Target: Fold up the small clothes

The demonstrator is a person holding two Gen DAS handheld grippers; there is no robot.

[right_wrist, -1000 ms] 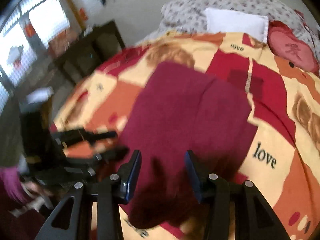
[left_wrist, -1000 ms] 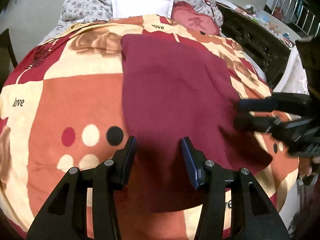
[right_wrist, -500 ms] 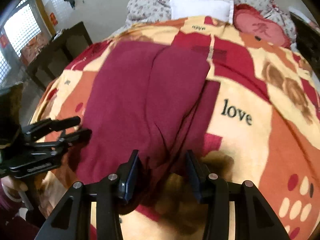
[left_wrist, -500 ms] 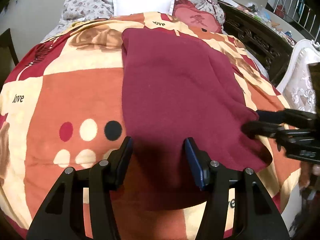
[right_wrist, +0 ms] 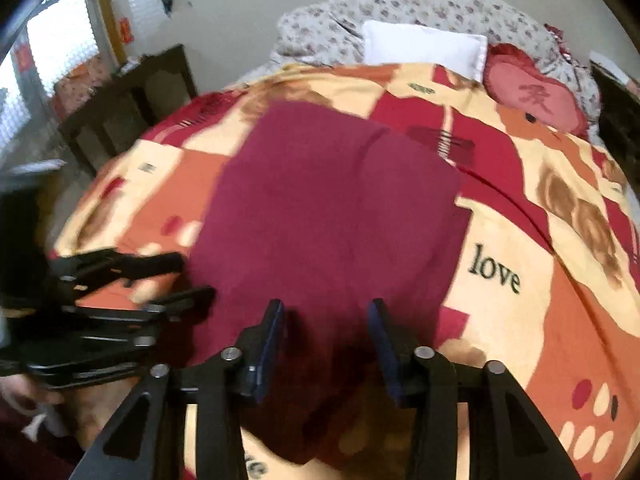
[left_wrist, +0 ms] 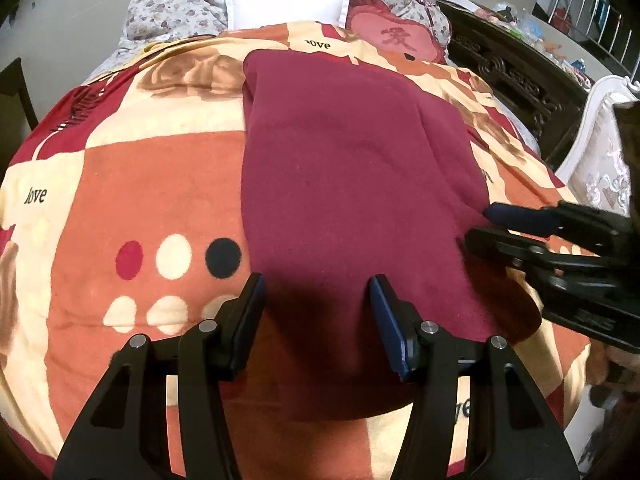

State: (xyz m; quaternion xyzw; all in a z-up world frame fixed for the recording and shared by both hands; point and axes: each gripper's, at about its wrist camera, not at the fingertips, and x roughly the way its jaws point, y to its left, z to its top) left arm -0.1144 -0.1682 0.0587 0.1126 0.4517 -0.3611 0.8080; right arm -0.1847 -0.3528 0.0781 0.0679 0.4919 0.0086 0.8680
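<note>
A dark red garment (left_wrist: pixel 352 184) lies flat on the patterned blanket (left_wrist: pixel 152 184), folded lengthwise into a long strip. It also shows in the right wrist view (right_wrist: pixel 328 216). My left gripper (left_wrist: pixel 318 292) is open and empty above the garment's near end. My right gripper (right_wrist: pixel 326 316) is open and empty above the near right part of the garment. It shows in the left wrist view (left_wrist: pixel 480 226) at the garment's right edge. The left gripper shows in the right wrist view (right_wrist: pixel 188 276) at the garment's left edge.
A white pillow (left_wrist: pixel 286 6), a red heart cushion (left_wrist: pixel 394 38) and a floral quilt (left_wrist: pixel 172 12) lie at the bed's head. Dark carved furniture (left_wrist: pixel 512 76) and a white chair (left_wrist: pixel 600 160) stand on the right. A dark cabinet (right_wrist: pixel 132 108) stands on the left.
The right gripper has swung back left over the garment's near end and sits closer to the left gripper. The left gripper has barely moved. The garment lies the same.
</note>
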